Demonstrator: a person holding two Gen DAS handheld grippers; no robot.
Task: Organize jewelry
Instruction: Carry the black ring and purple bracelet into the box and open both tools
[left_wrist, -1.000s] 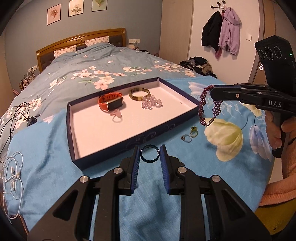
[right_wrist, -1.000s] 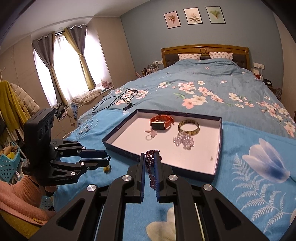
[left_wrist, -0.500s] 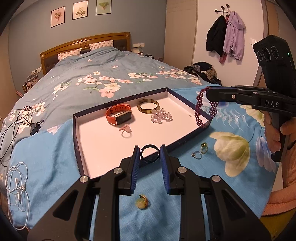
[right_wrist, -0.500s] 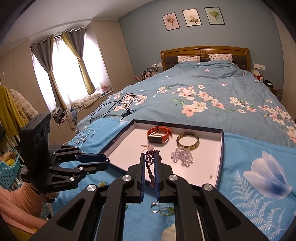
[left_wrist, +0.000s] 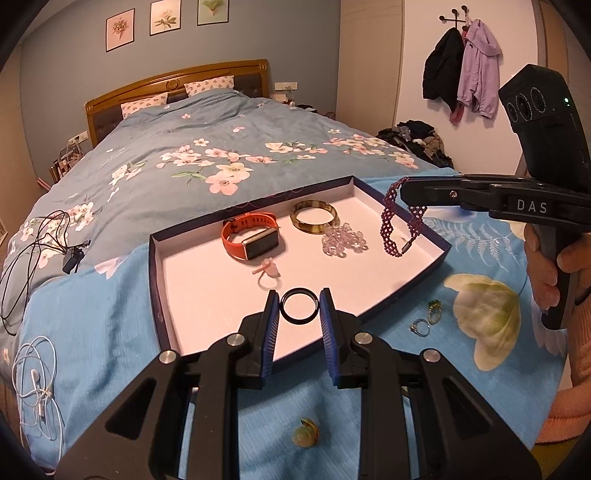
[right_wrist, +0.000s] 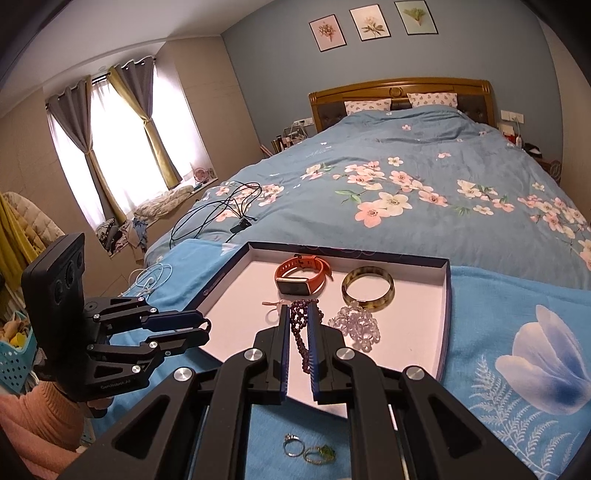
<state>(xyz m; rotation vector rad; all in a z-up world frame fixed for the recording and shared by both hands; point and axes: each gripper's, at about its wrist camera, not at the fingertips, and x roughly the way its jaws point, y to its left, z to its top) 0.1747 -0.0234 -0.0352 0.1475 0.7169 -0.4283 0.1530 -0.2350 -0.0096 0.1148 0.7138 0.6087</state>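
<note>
Two grips — left gripper (left_wrist: 298, 308) jaws pinch black ring (left_wrist: 299, 306) | right gripper (right_wrist: 298, 334) jaws clamp purple bracelet (right_wrist: 300, 332) — over tray (left_wrist: 439, 246)

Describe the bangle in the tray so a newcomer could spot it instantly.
On the blue bedspread lies a shallow dark-rimmed tray with a white floor. Toward its far edge, right of the orange watch and just behind the pile of clear beads, lies the bangle. It is the only rigid, mottled yellow-brown hoop there.
</note>
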